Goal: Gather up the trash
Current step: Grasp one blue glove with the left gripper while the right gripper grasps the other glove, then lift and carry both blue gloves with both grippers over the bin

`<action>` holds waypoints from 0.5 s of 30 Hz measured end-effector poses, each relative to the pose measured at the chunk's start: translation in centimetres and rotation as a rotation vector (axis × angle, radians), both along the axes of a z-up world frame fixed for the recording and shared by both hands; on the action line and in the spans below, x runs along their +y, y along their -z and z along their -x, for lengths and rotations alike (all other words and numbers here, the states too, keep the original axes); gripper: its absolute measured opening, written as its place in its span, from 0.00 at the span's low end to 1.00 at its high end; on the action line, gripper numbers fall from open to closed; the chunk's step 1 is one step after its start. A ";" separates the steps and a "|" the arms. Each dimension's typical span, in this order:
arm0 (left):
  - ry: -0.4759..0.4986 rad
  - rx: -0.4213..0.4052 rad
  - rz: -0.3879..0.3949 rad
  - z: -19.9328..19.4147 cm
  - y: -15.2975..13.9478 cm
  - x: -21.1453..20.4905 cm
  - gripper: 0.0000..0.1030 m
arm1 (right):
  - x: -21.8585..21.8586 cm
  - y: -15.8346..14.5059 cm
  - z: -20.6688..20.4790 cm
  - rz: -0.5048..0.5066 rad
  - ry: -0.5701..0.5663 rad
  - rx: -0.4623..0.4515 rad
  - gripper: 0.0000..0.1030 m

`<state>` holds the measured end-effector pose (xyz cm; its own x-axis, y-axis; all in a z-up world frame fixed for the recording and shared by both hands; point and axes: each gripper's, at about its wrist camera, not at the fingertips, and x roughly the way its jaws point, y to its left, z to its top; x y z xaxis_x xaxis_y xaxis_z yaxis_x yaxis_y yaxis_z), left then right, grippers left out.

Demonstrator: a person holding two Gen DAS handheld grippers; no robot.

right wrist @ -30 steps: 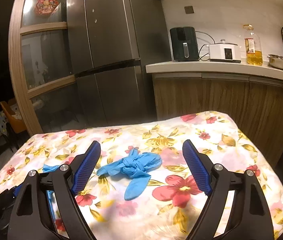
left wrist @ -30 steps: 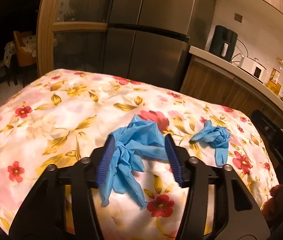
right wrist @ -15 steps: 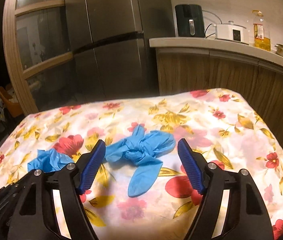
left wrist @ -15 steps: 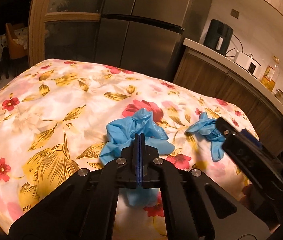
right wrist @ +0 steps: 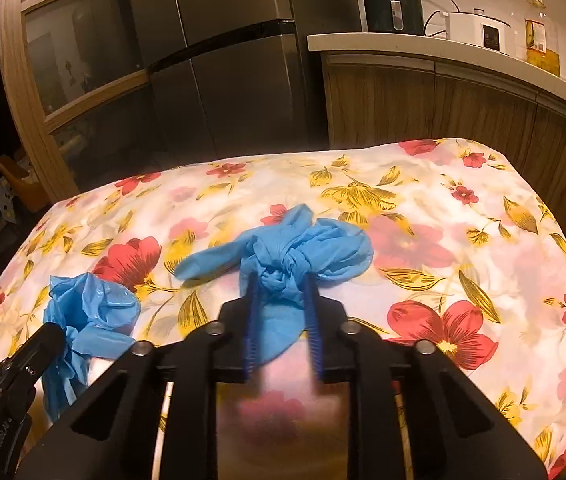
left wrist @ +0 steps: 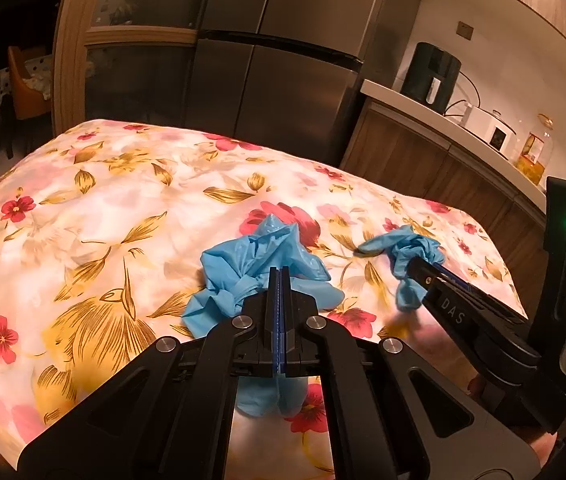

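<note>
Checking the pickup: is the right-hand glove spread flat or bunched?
Bunched: the glove is knotted into a wad, one finger trailing left, between the closing right gripper.

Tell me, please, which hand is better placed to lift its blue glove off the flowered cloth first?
Left, probably. The left gripper is shut on its crumpled glove. The right gripper is closing, with the knotted glove between its jaws, on the tablecloth.

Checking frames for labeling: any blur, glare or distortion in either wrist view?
Left wrist: warm dim light, fisheye bends the floral tablecloth; sharp except glare near the bottom edge. Right wrist: motion blur on the right gripper, closing around a knotted blue glove; washed-out cloth beneath.
</note>
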<state>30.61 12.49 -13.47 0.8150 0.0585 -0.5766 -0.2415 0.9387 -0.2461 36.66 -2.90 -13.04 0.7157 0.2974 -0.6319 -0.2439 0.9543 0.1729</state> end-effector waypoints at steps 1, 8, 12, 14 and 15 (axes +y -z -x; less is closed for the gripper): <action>0.000 -0.004 0.001 0.1 -0.1 0.0 0.00 | -0.2 -0.2 0.2 -0.010 0.003 -0.009 0.13; 0.014 -0.051 0.009 0.9 -0.8 0.1 0.00 | -2.4 -2.3 2.5 -0.071 0.041 -0.083 0.06; 0.032 -0.065 0.001 1.4 -1.5 -0.4 0.00 | -4.1 -3.7 4.2 -0.077 0.045 -0.128 0.06; 0.026 -0.073 0.008 1.8 -1.9 -0.3 0.00 | -5.1 -4.5 5.2 -0.086 0.051 -0.150 0.06; 0.024 -0.073 0.014 2.0 -1.9 -0.2 0.00 | -5.6 -4.9 5.6 -0.093 0.052 -0.158 0.06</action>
<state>28.65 12.33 -11.54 0.8560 0.0308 -0.5161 -0.1997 0.9405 -0.2750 31.10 -8.53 -8.17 0.8197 0.3095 -0.4819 -0.2261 0.9480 0.2242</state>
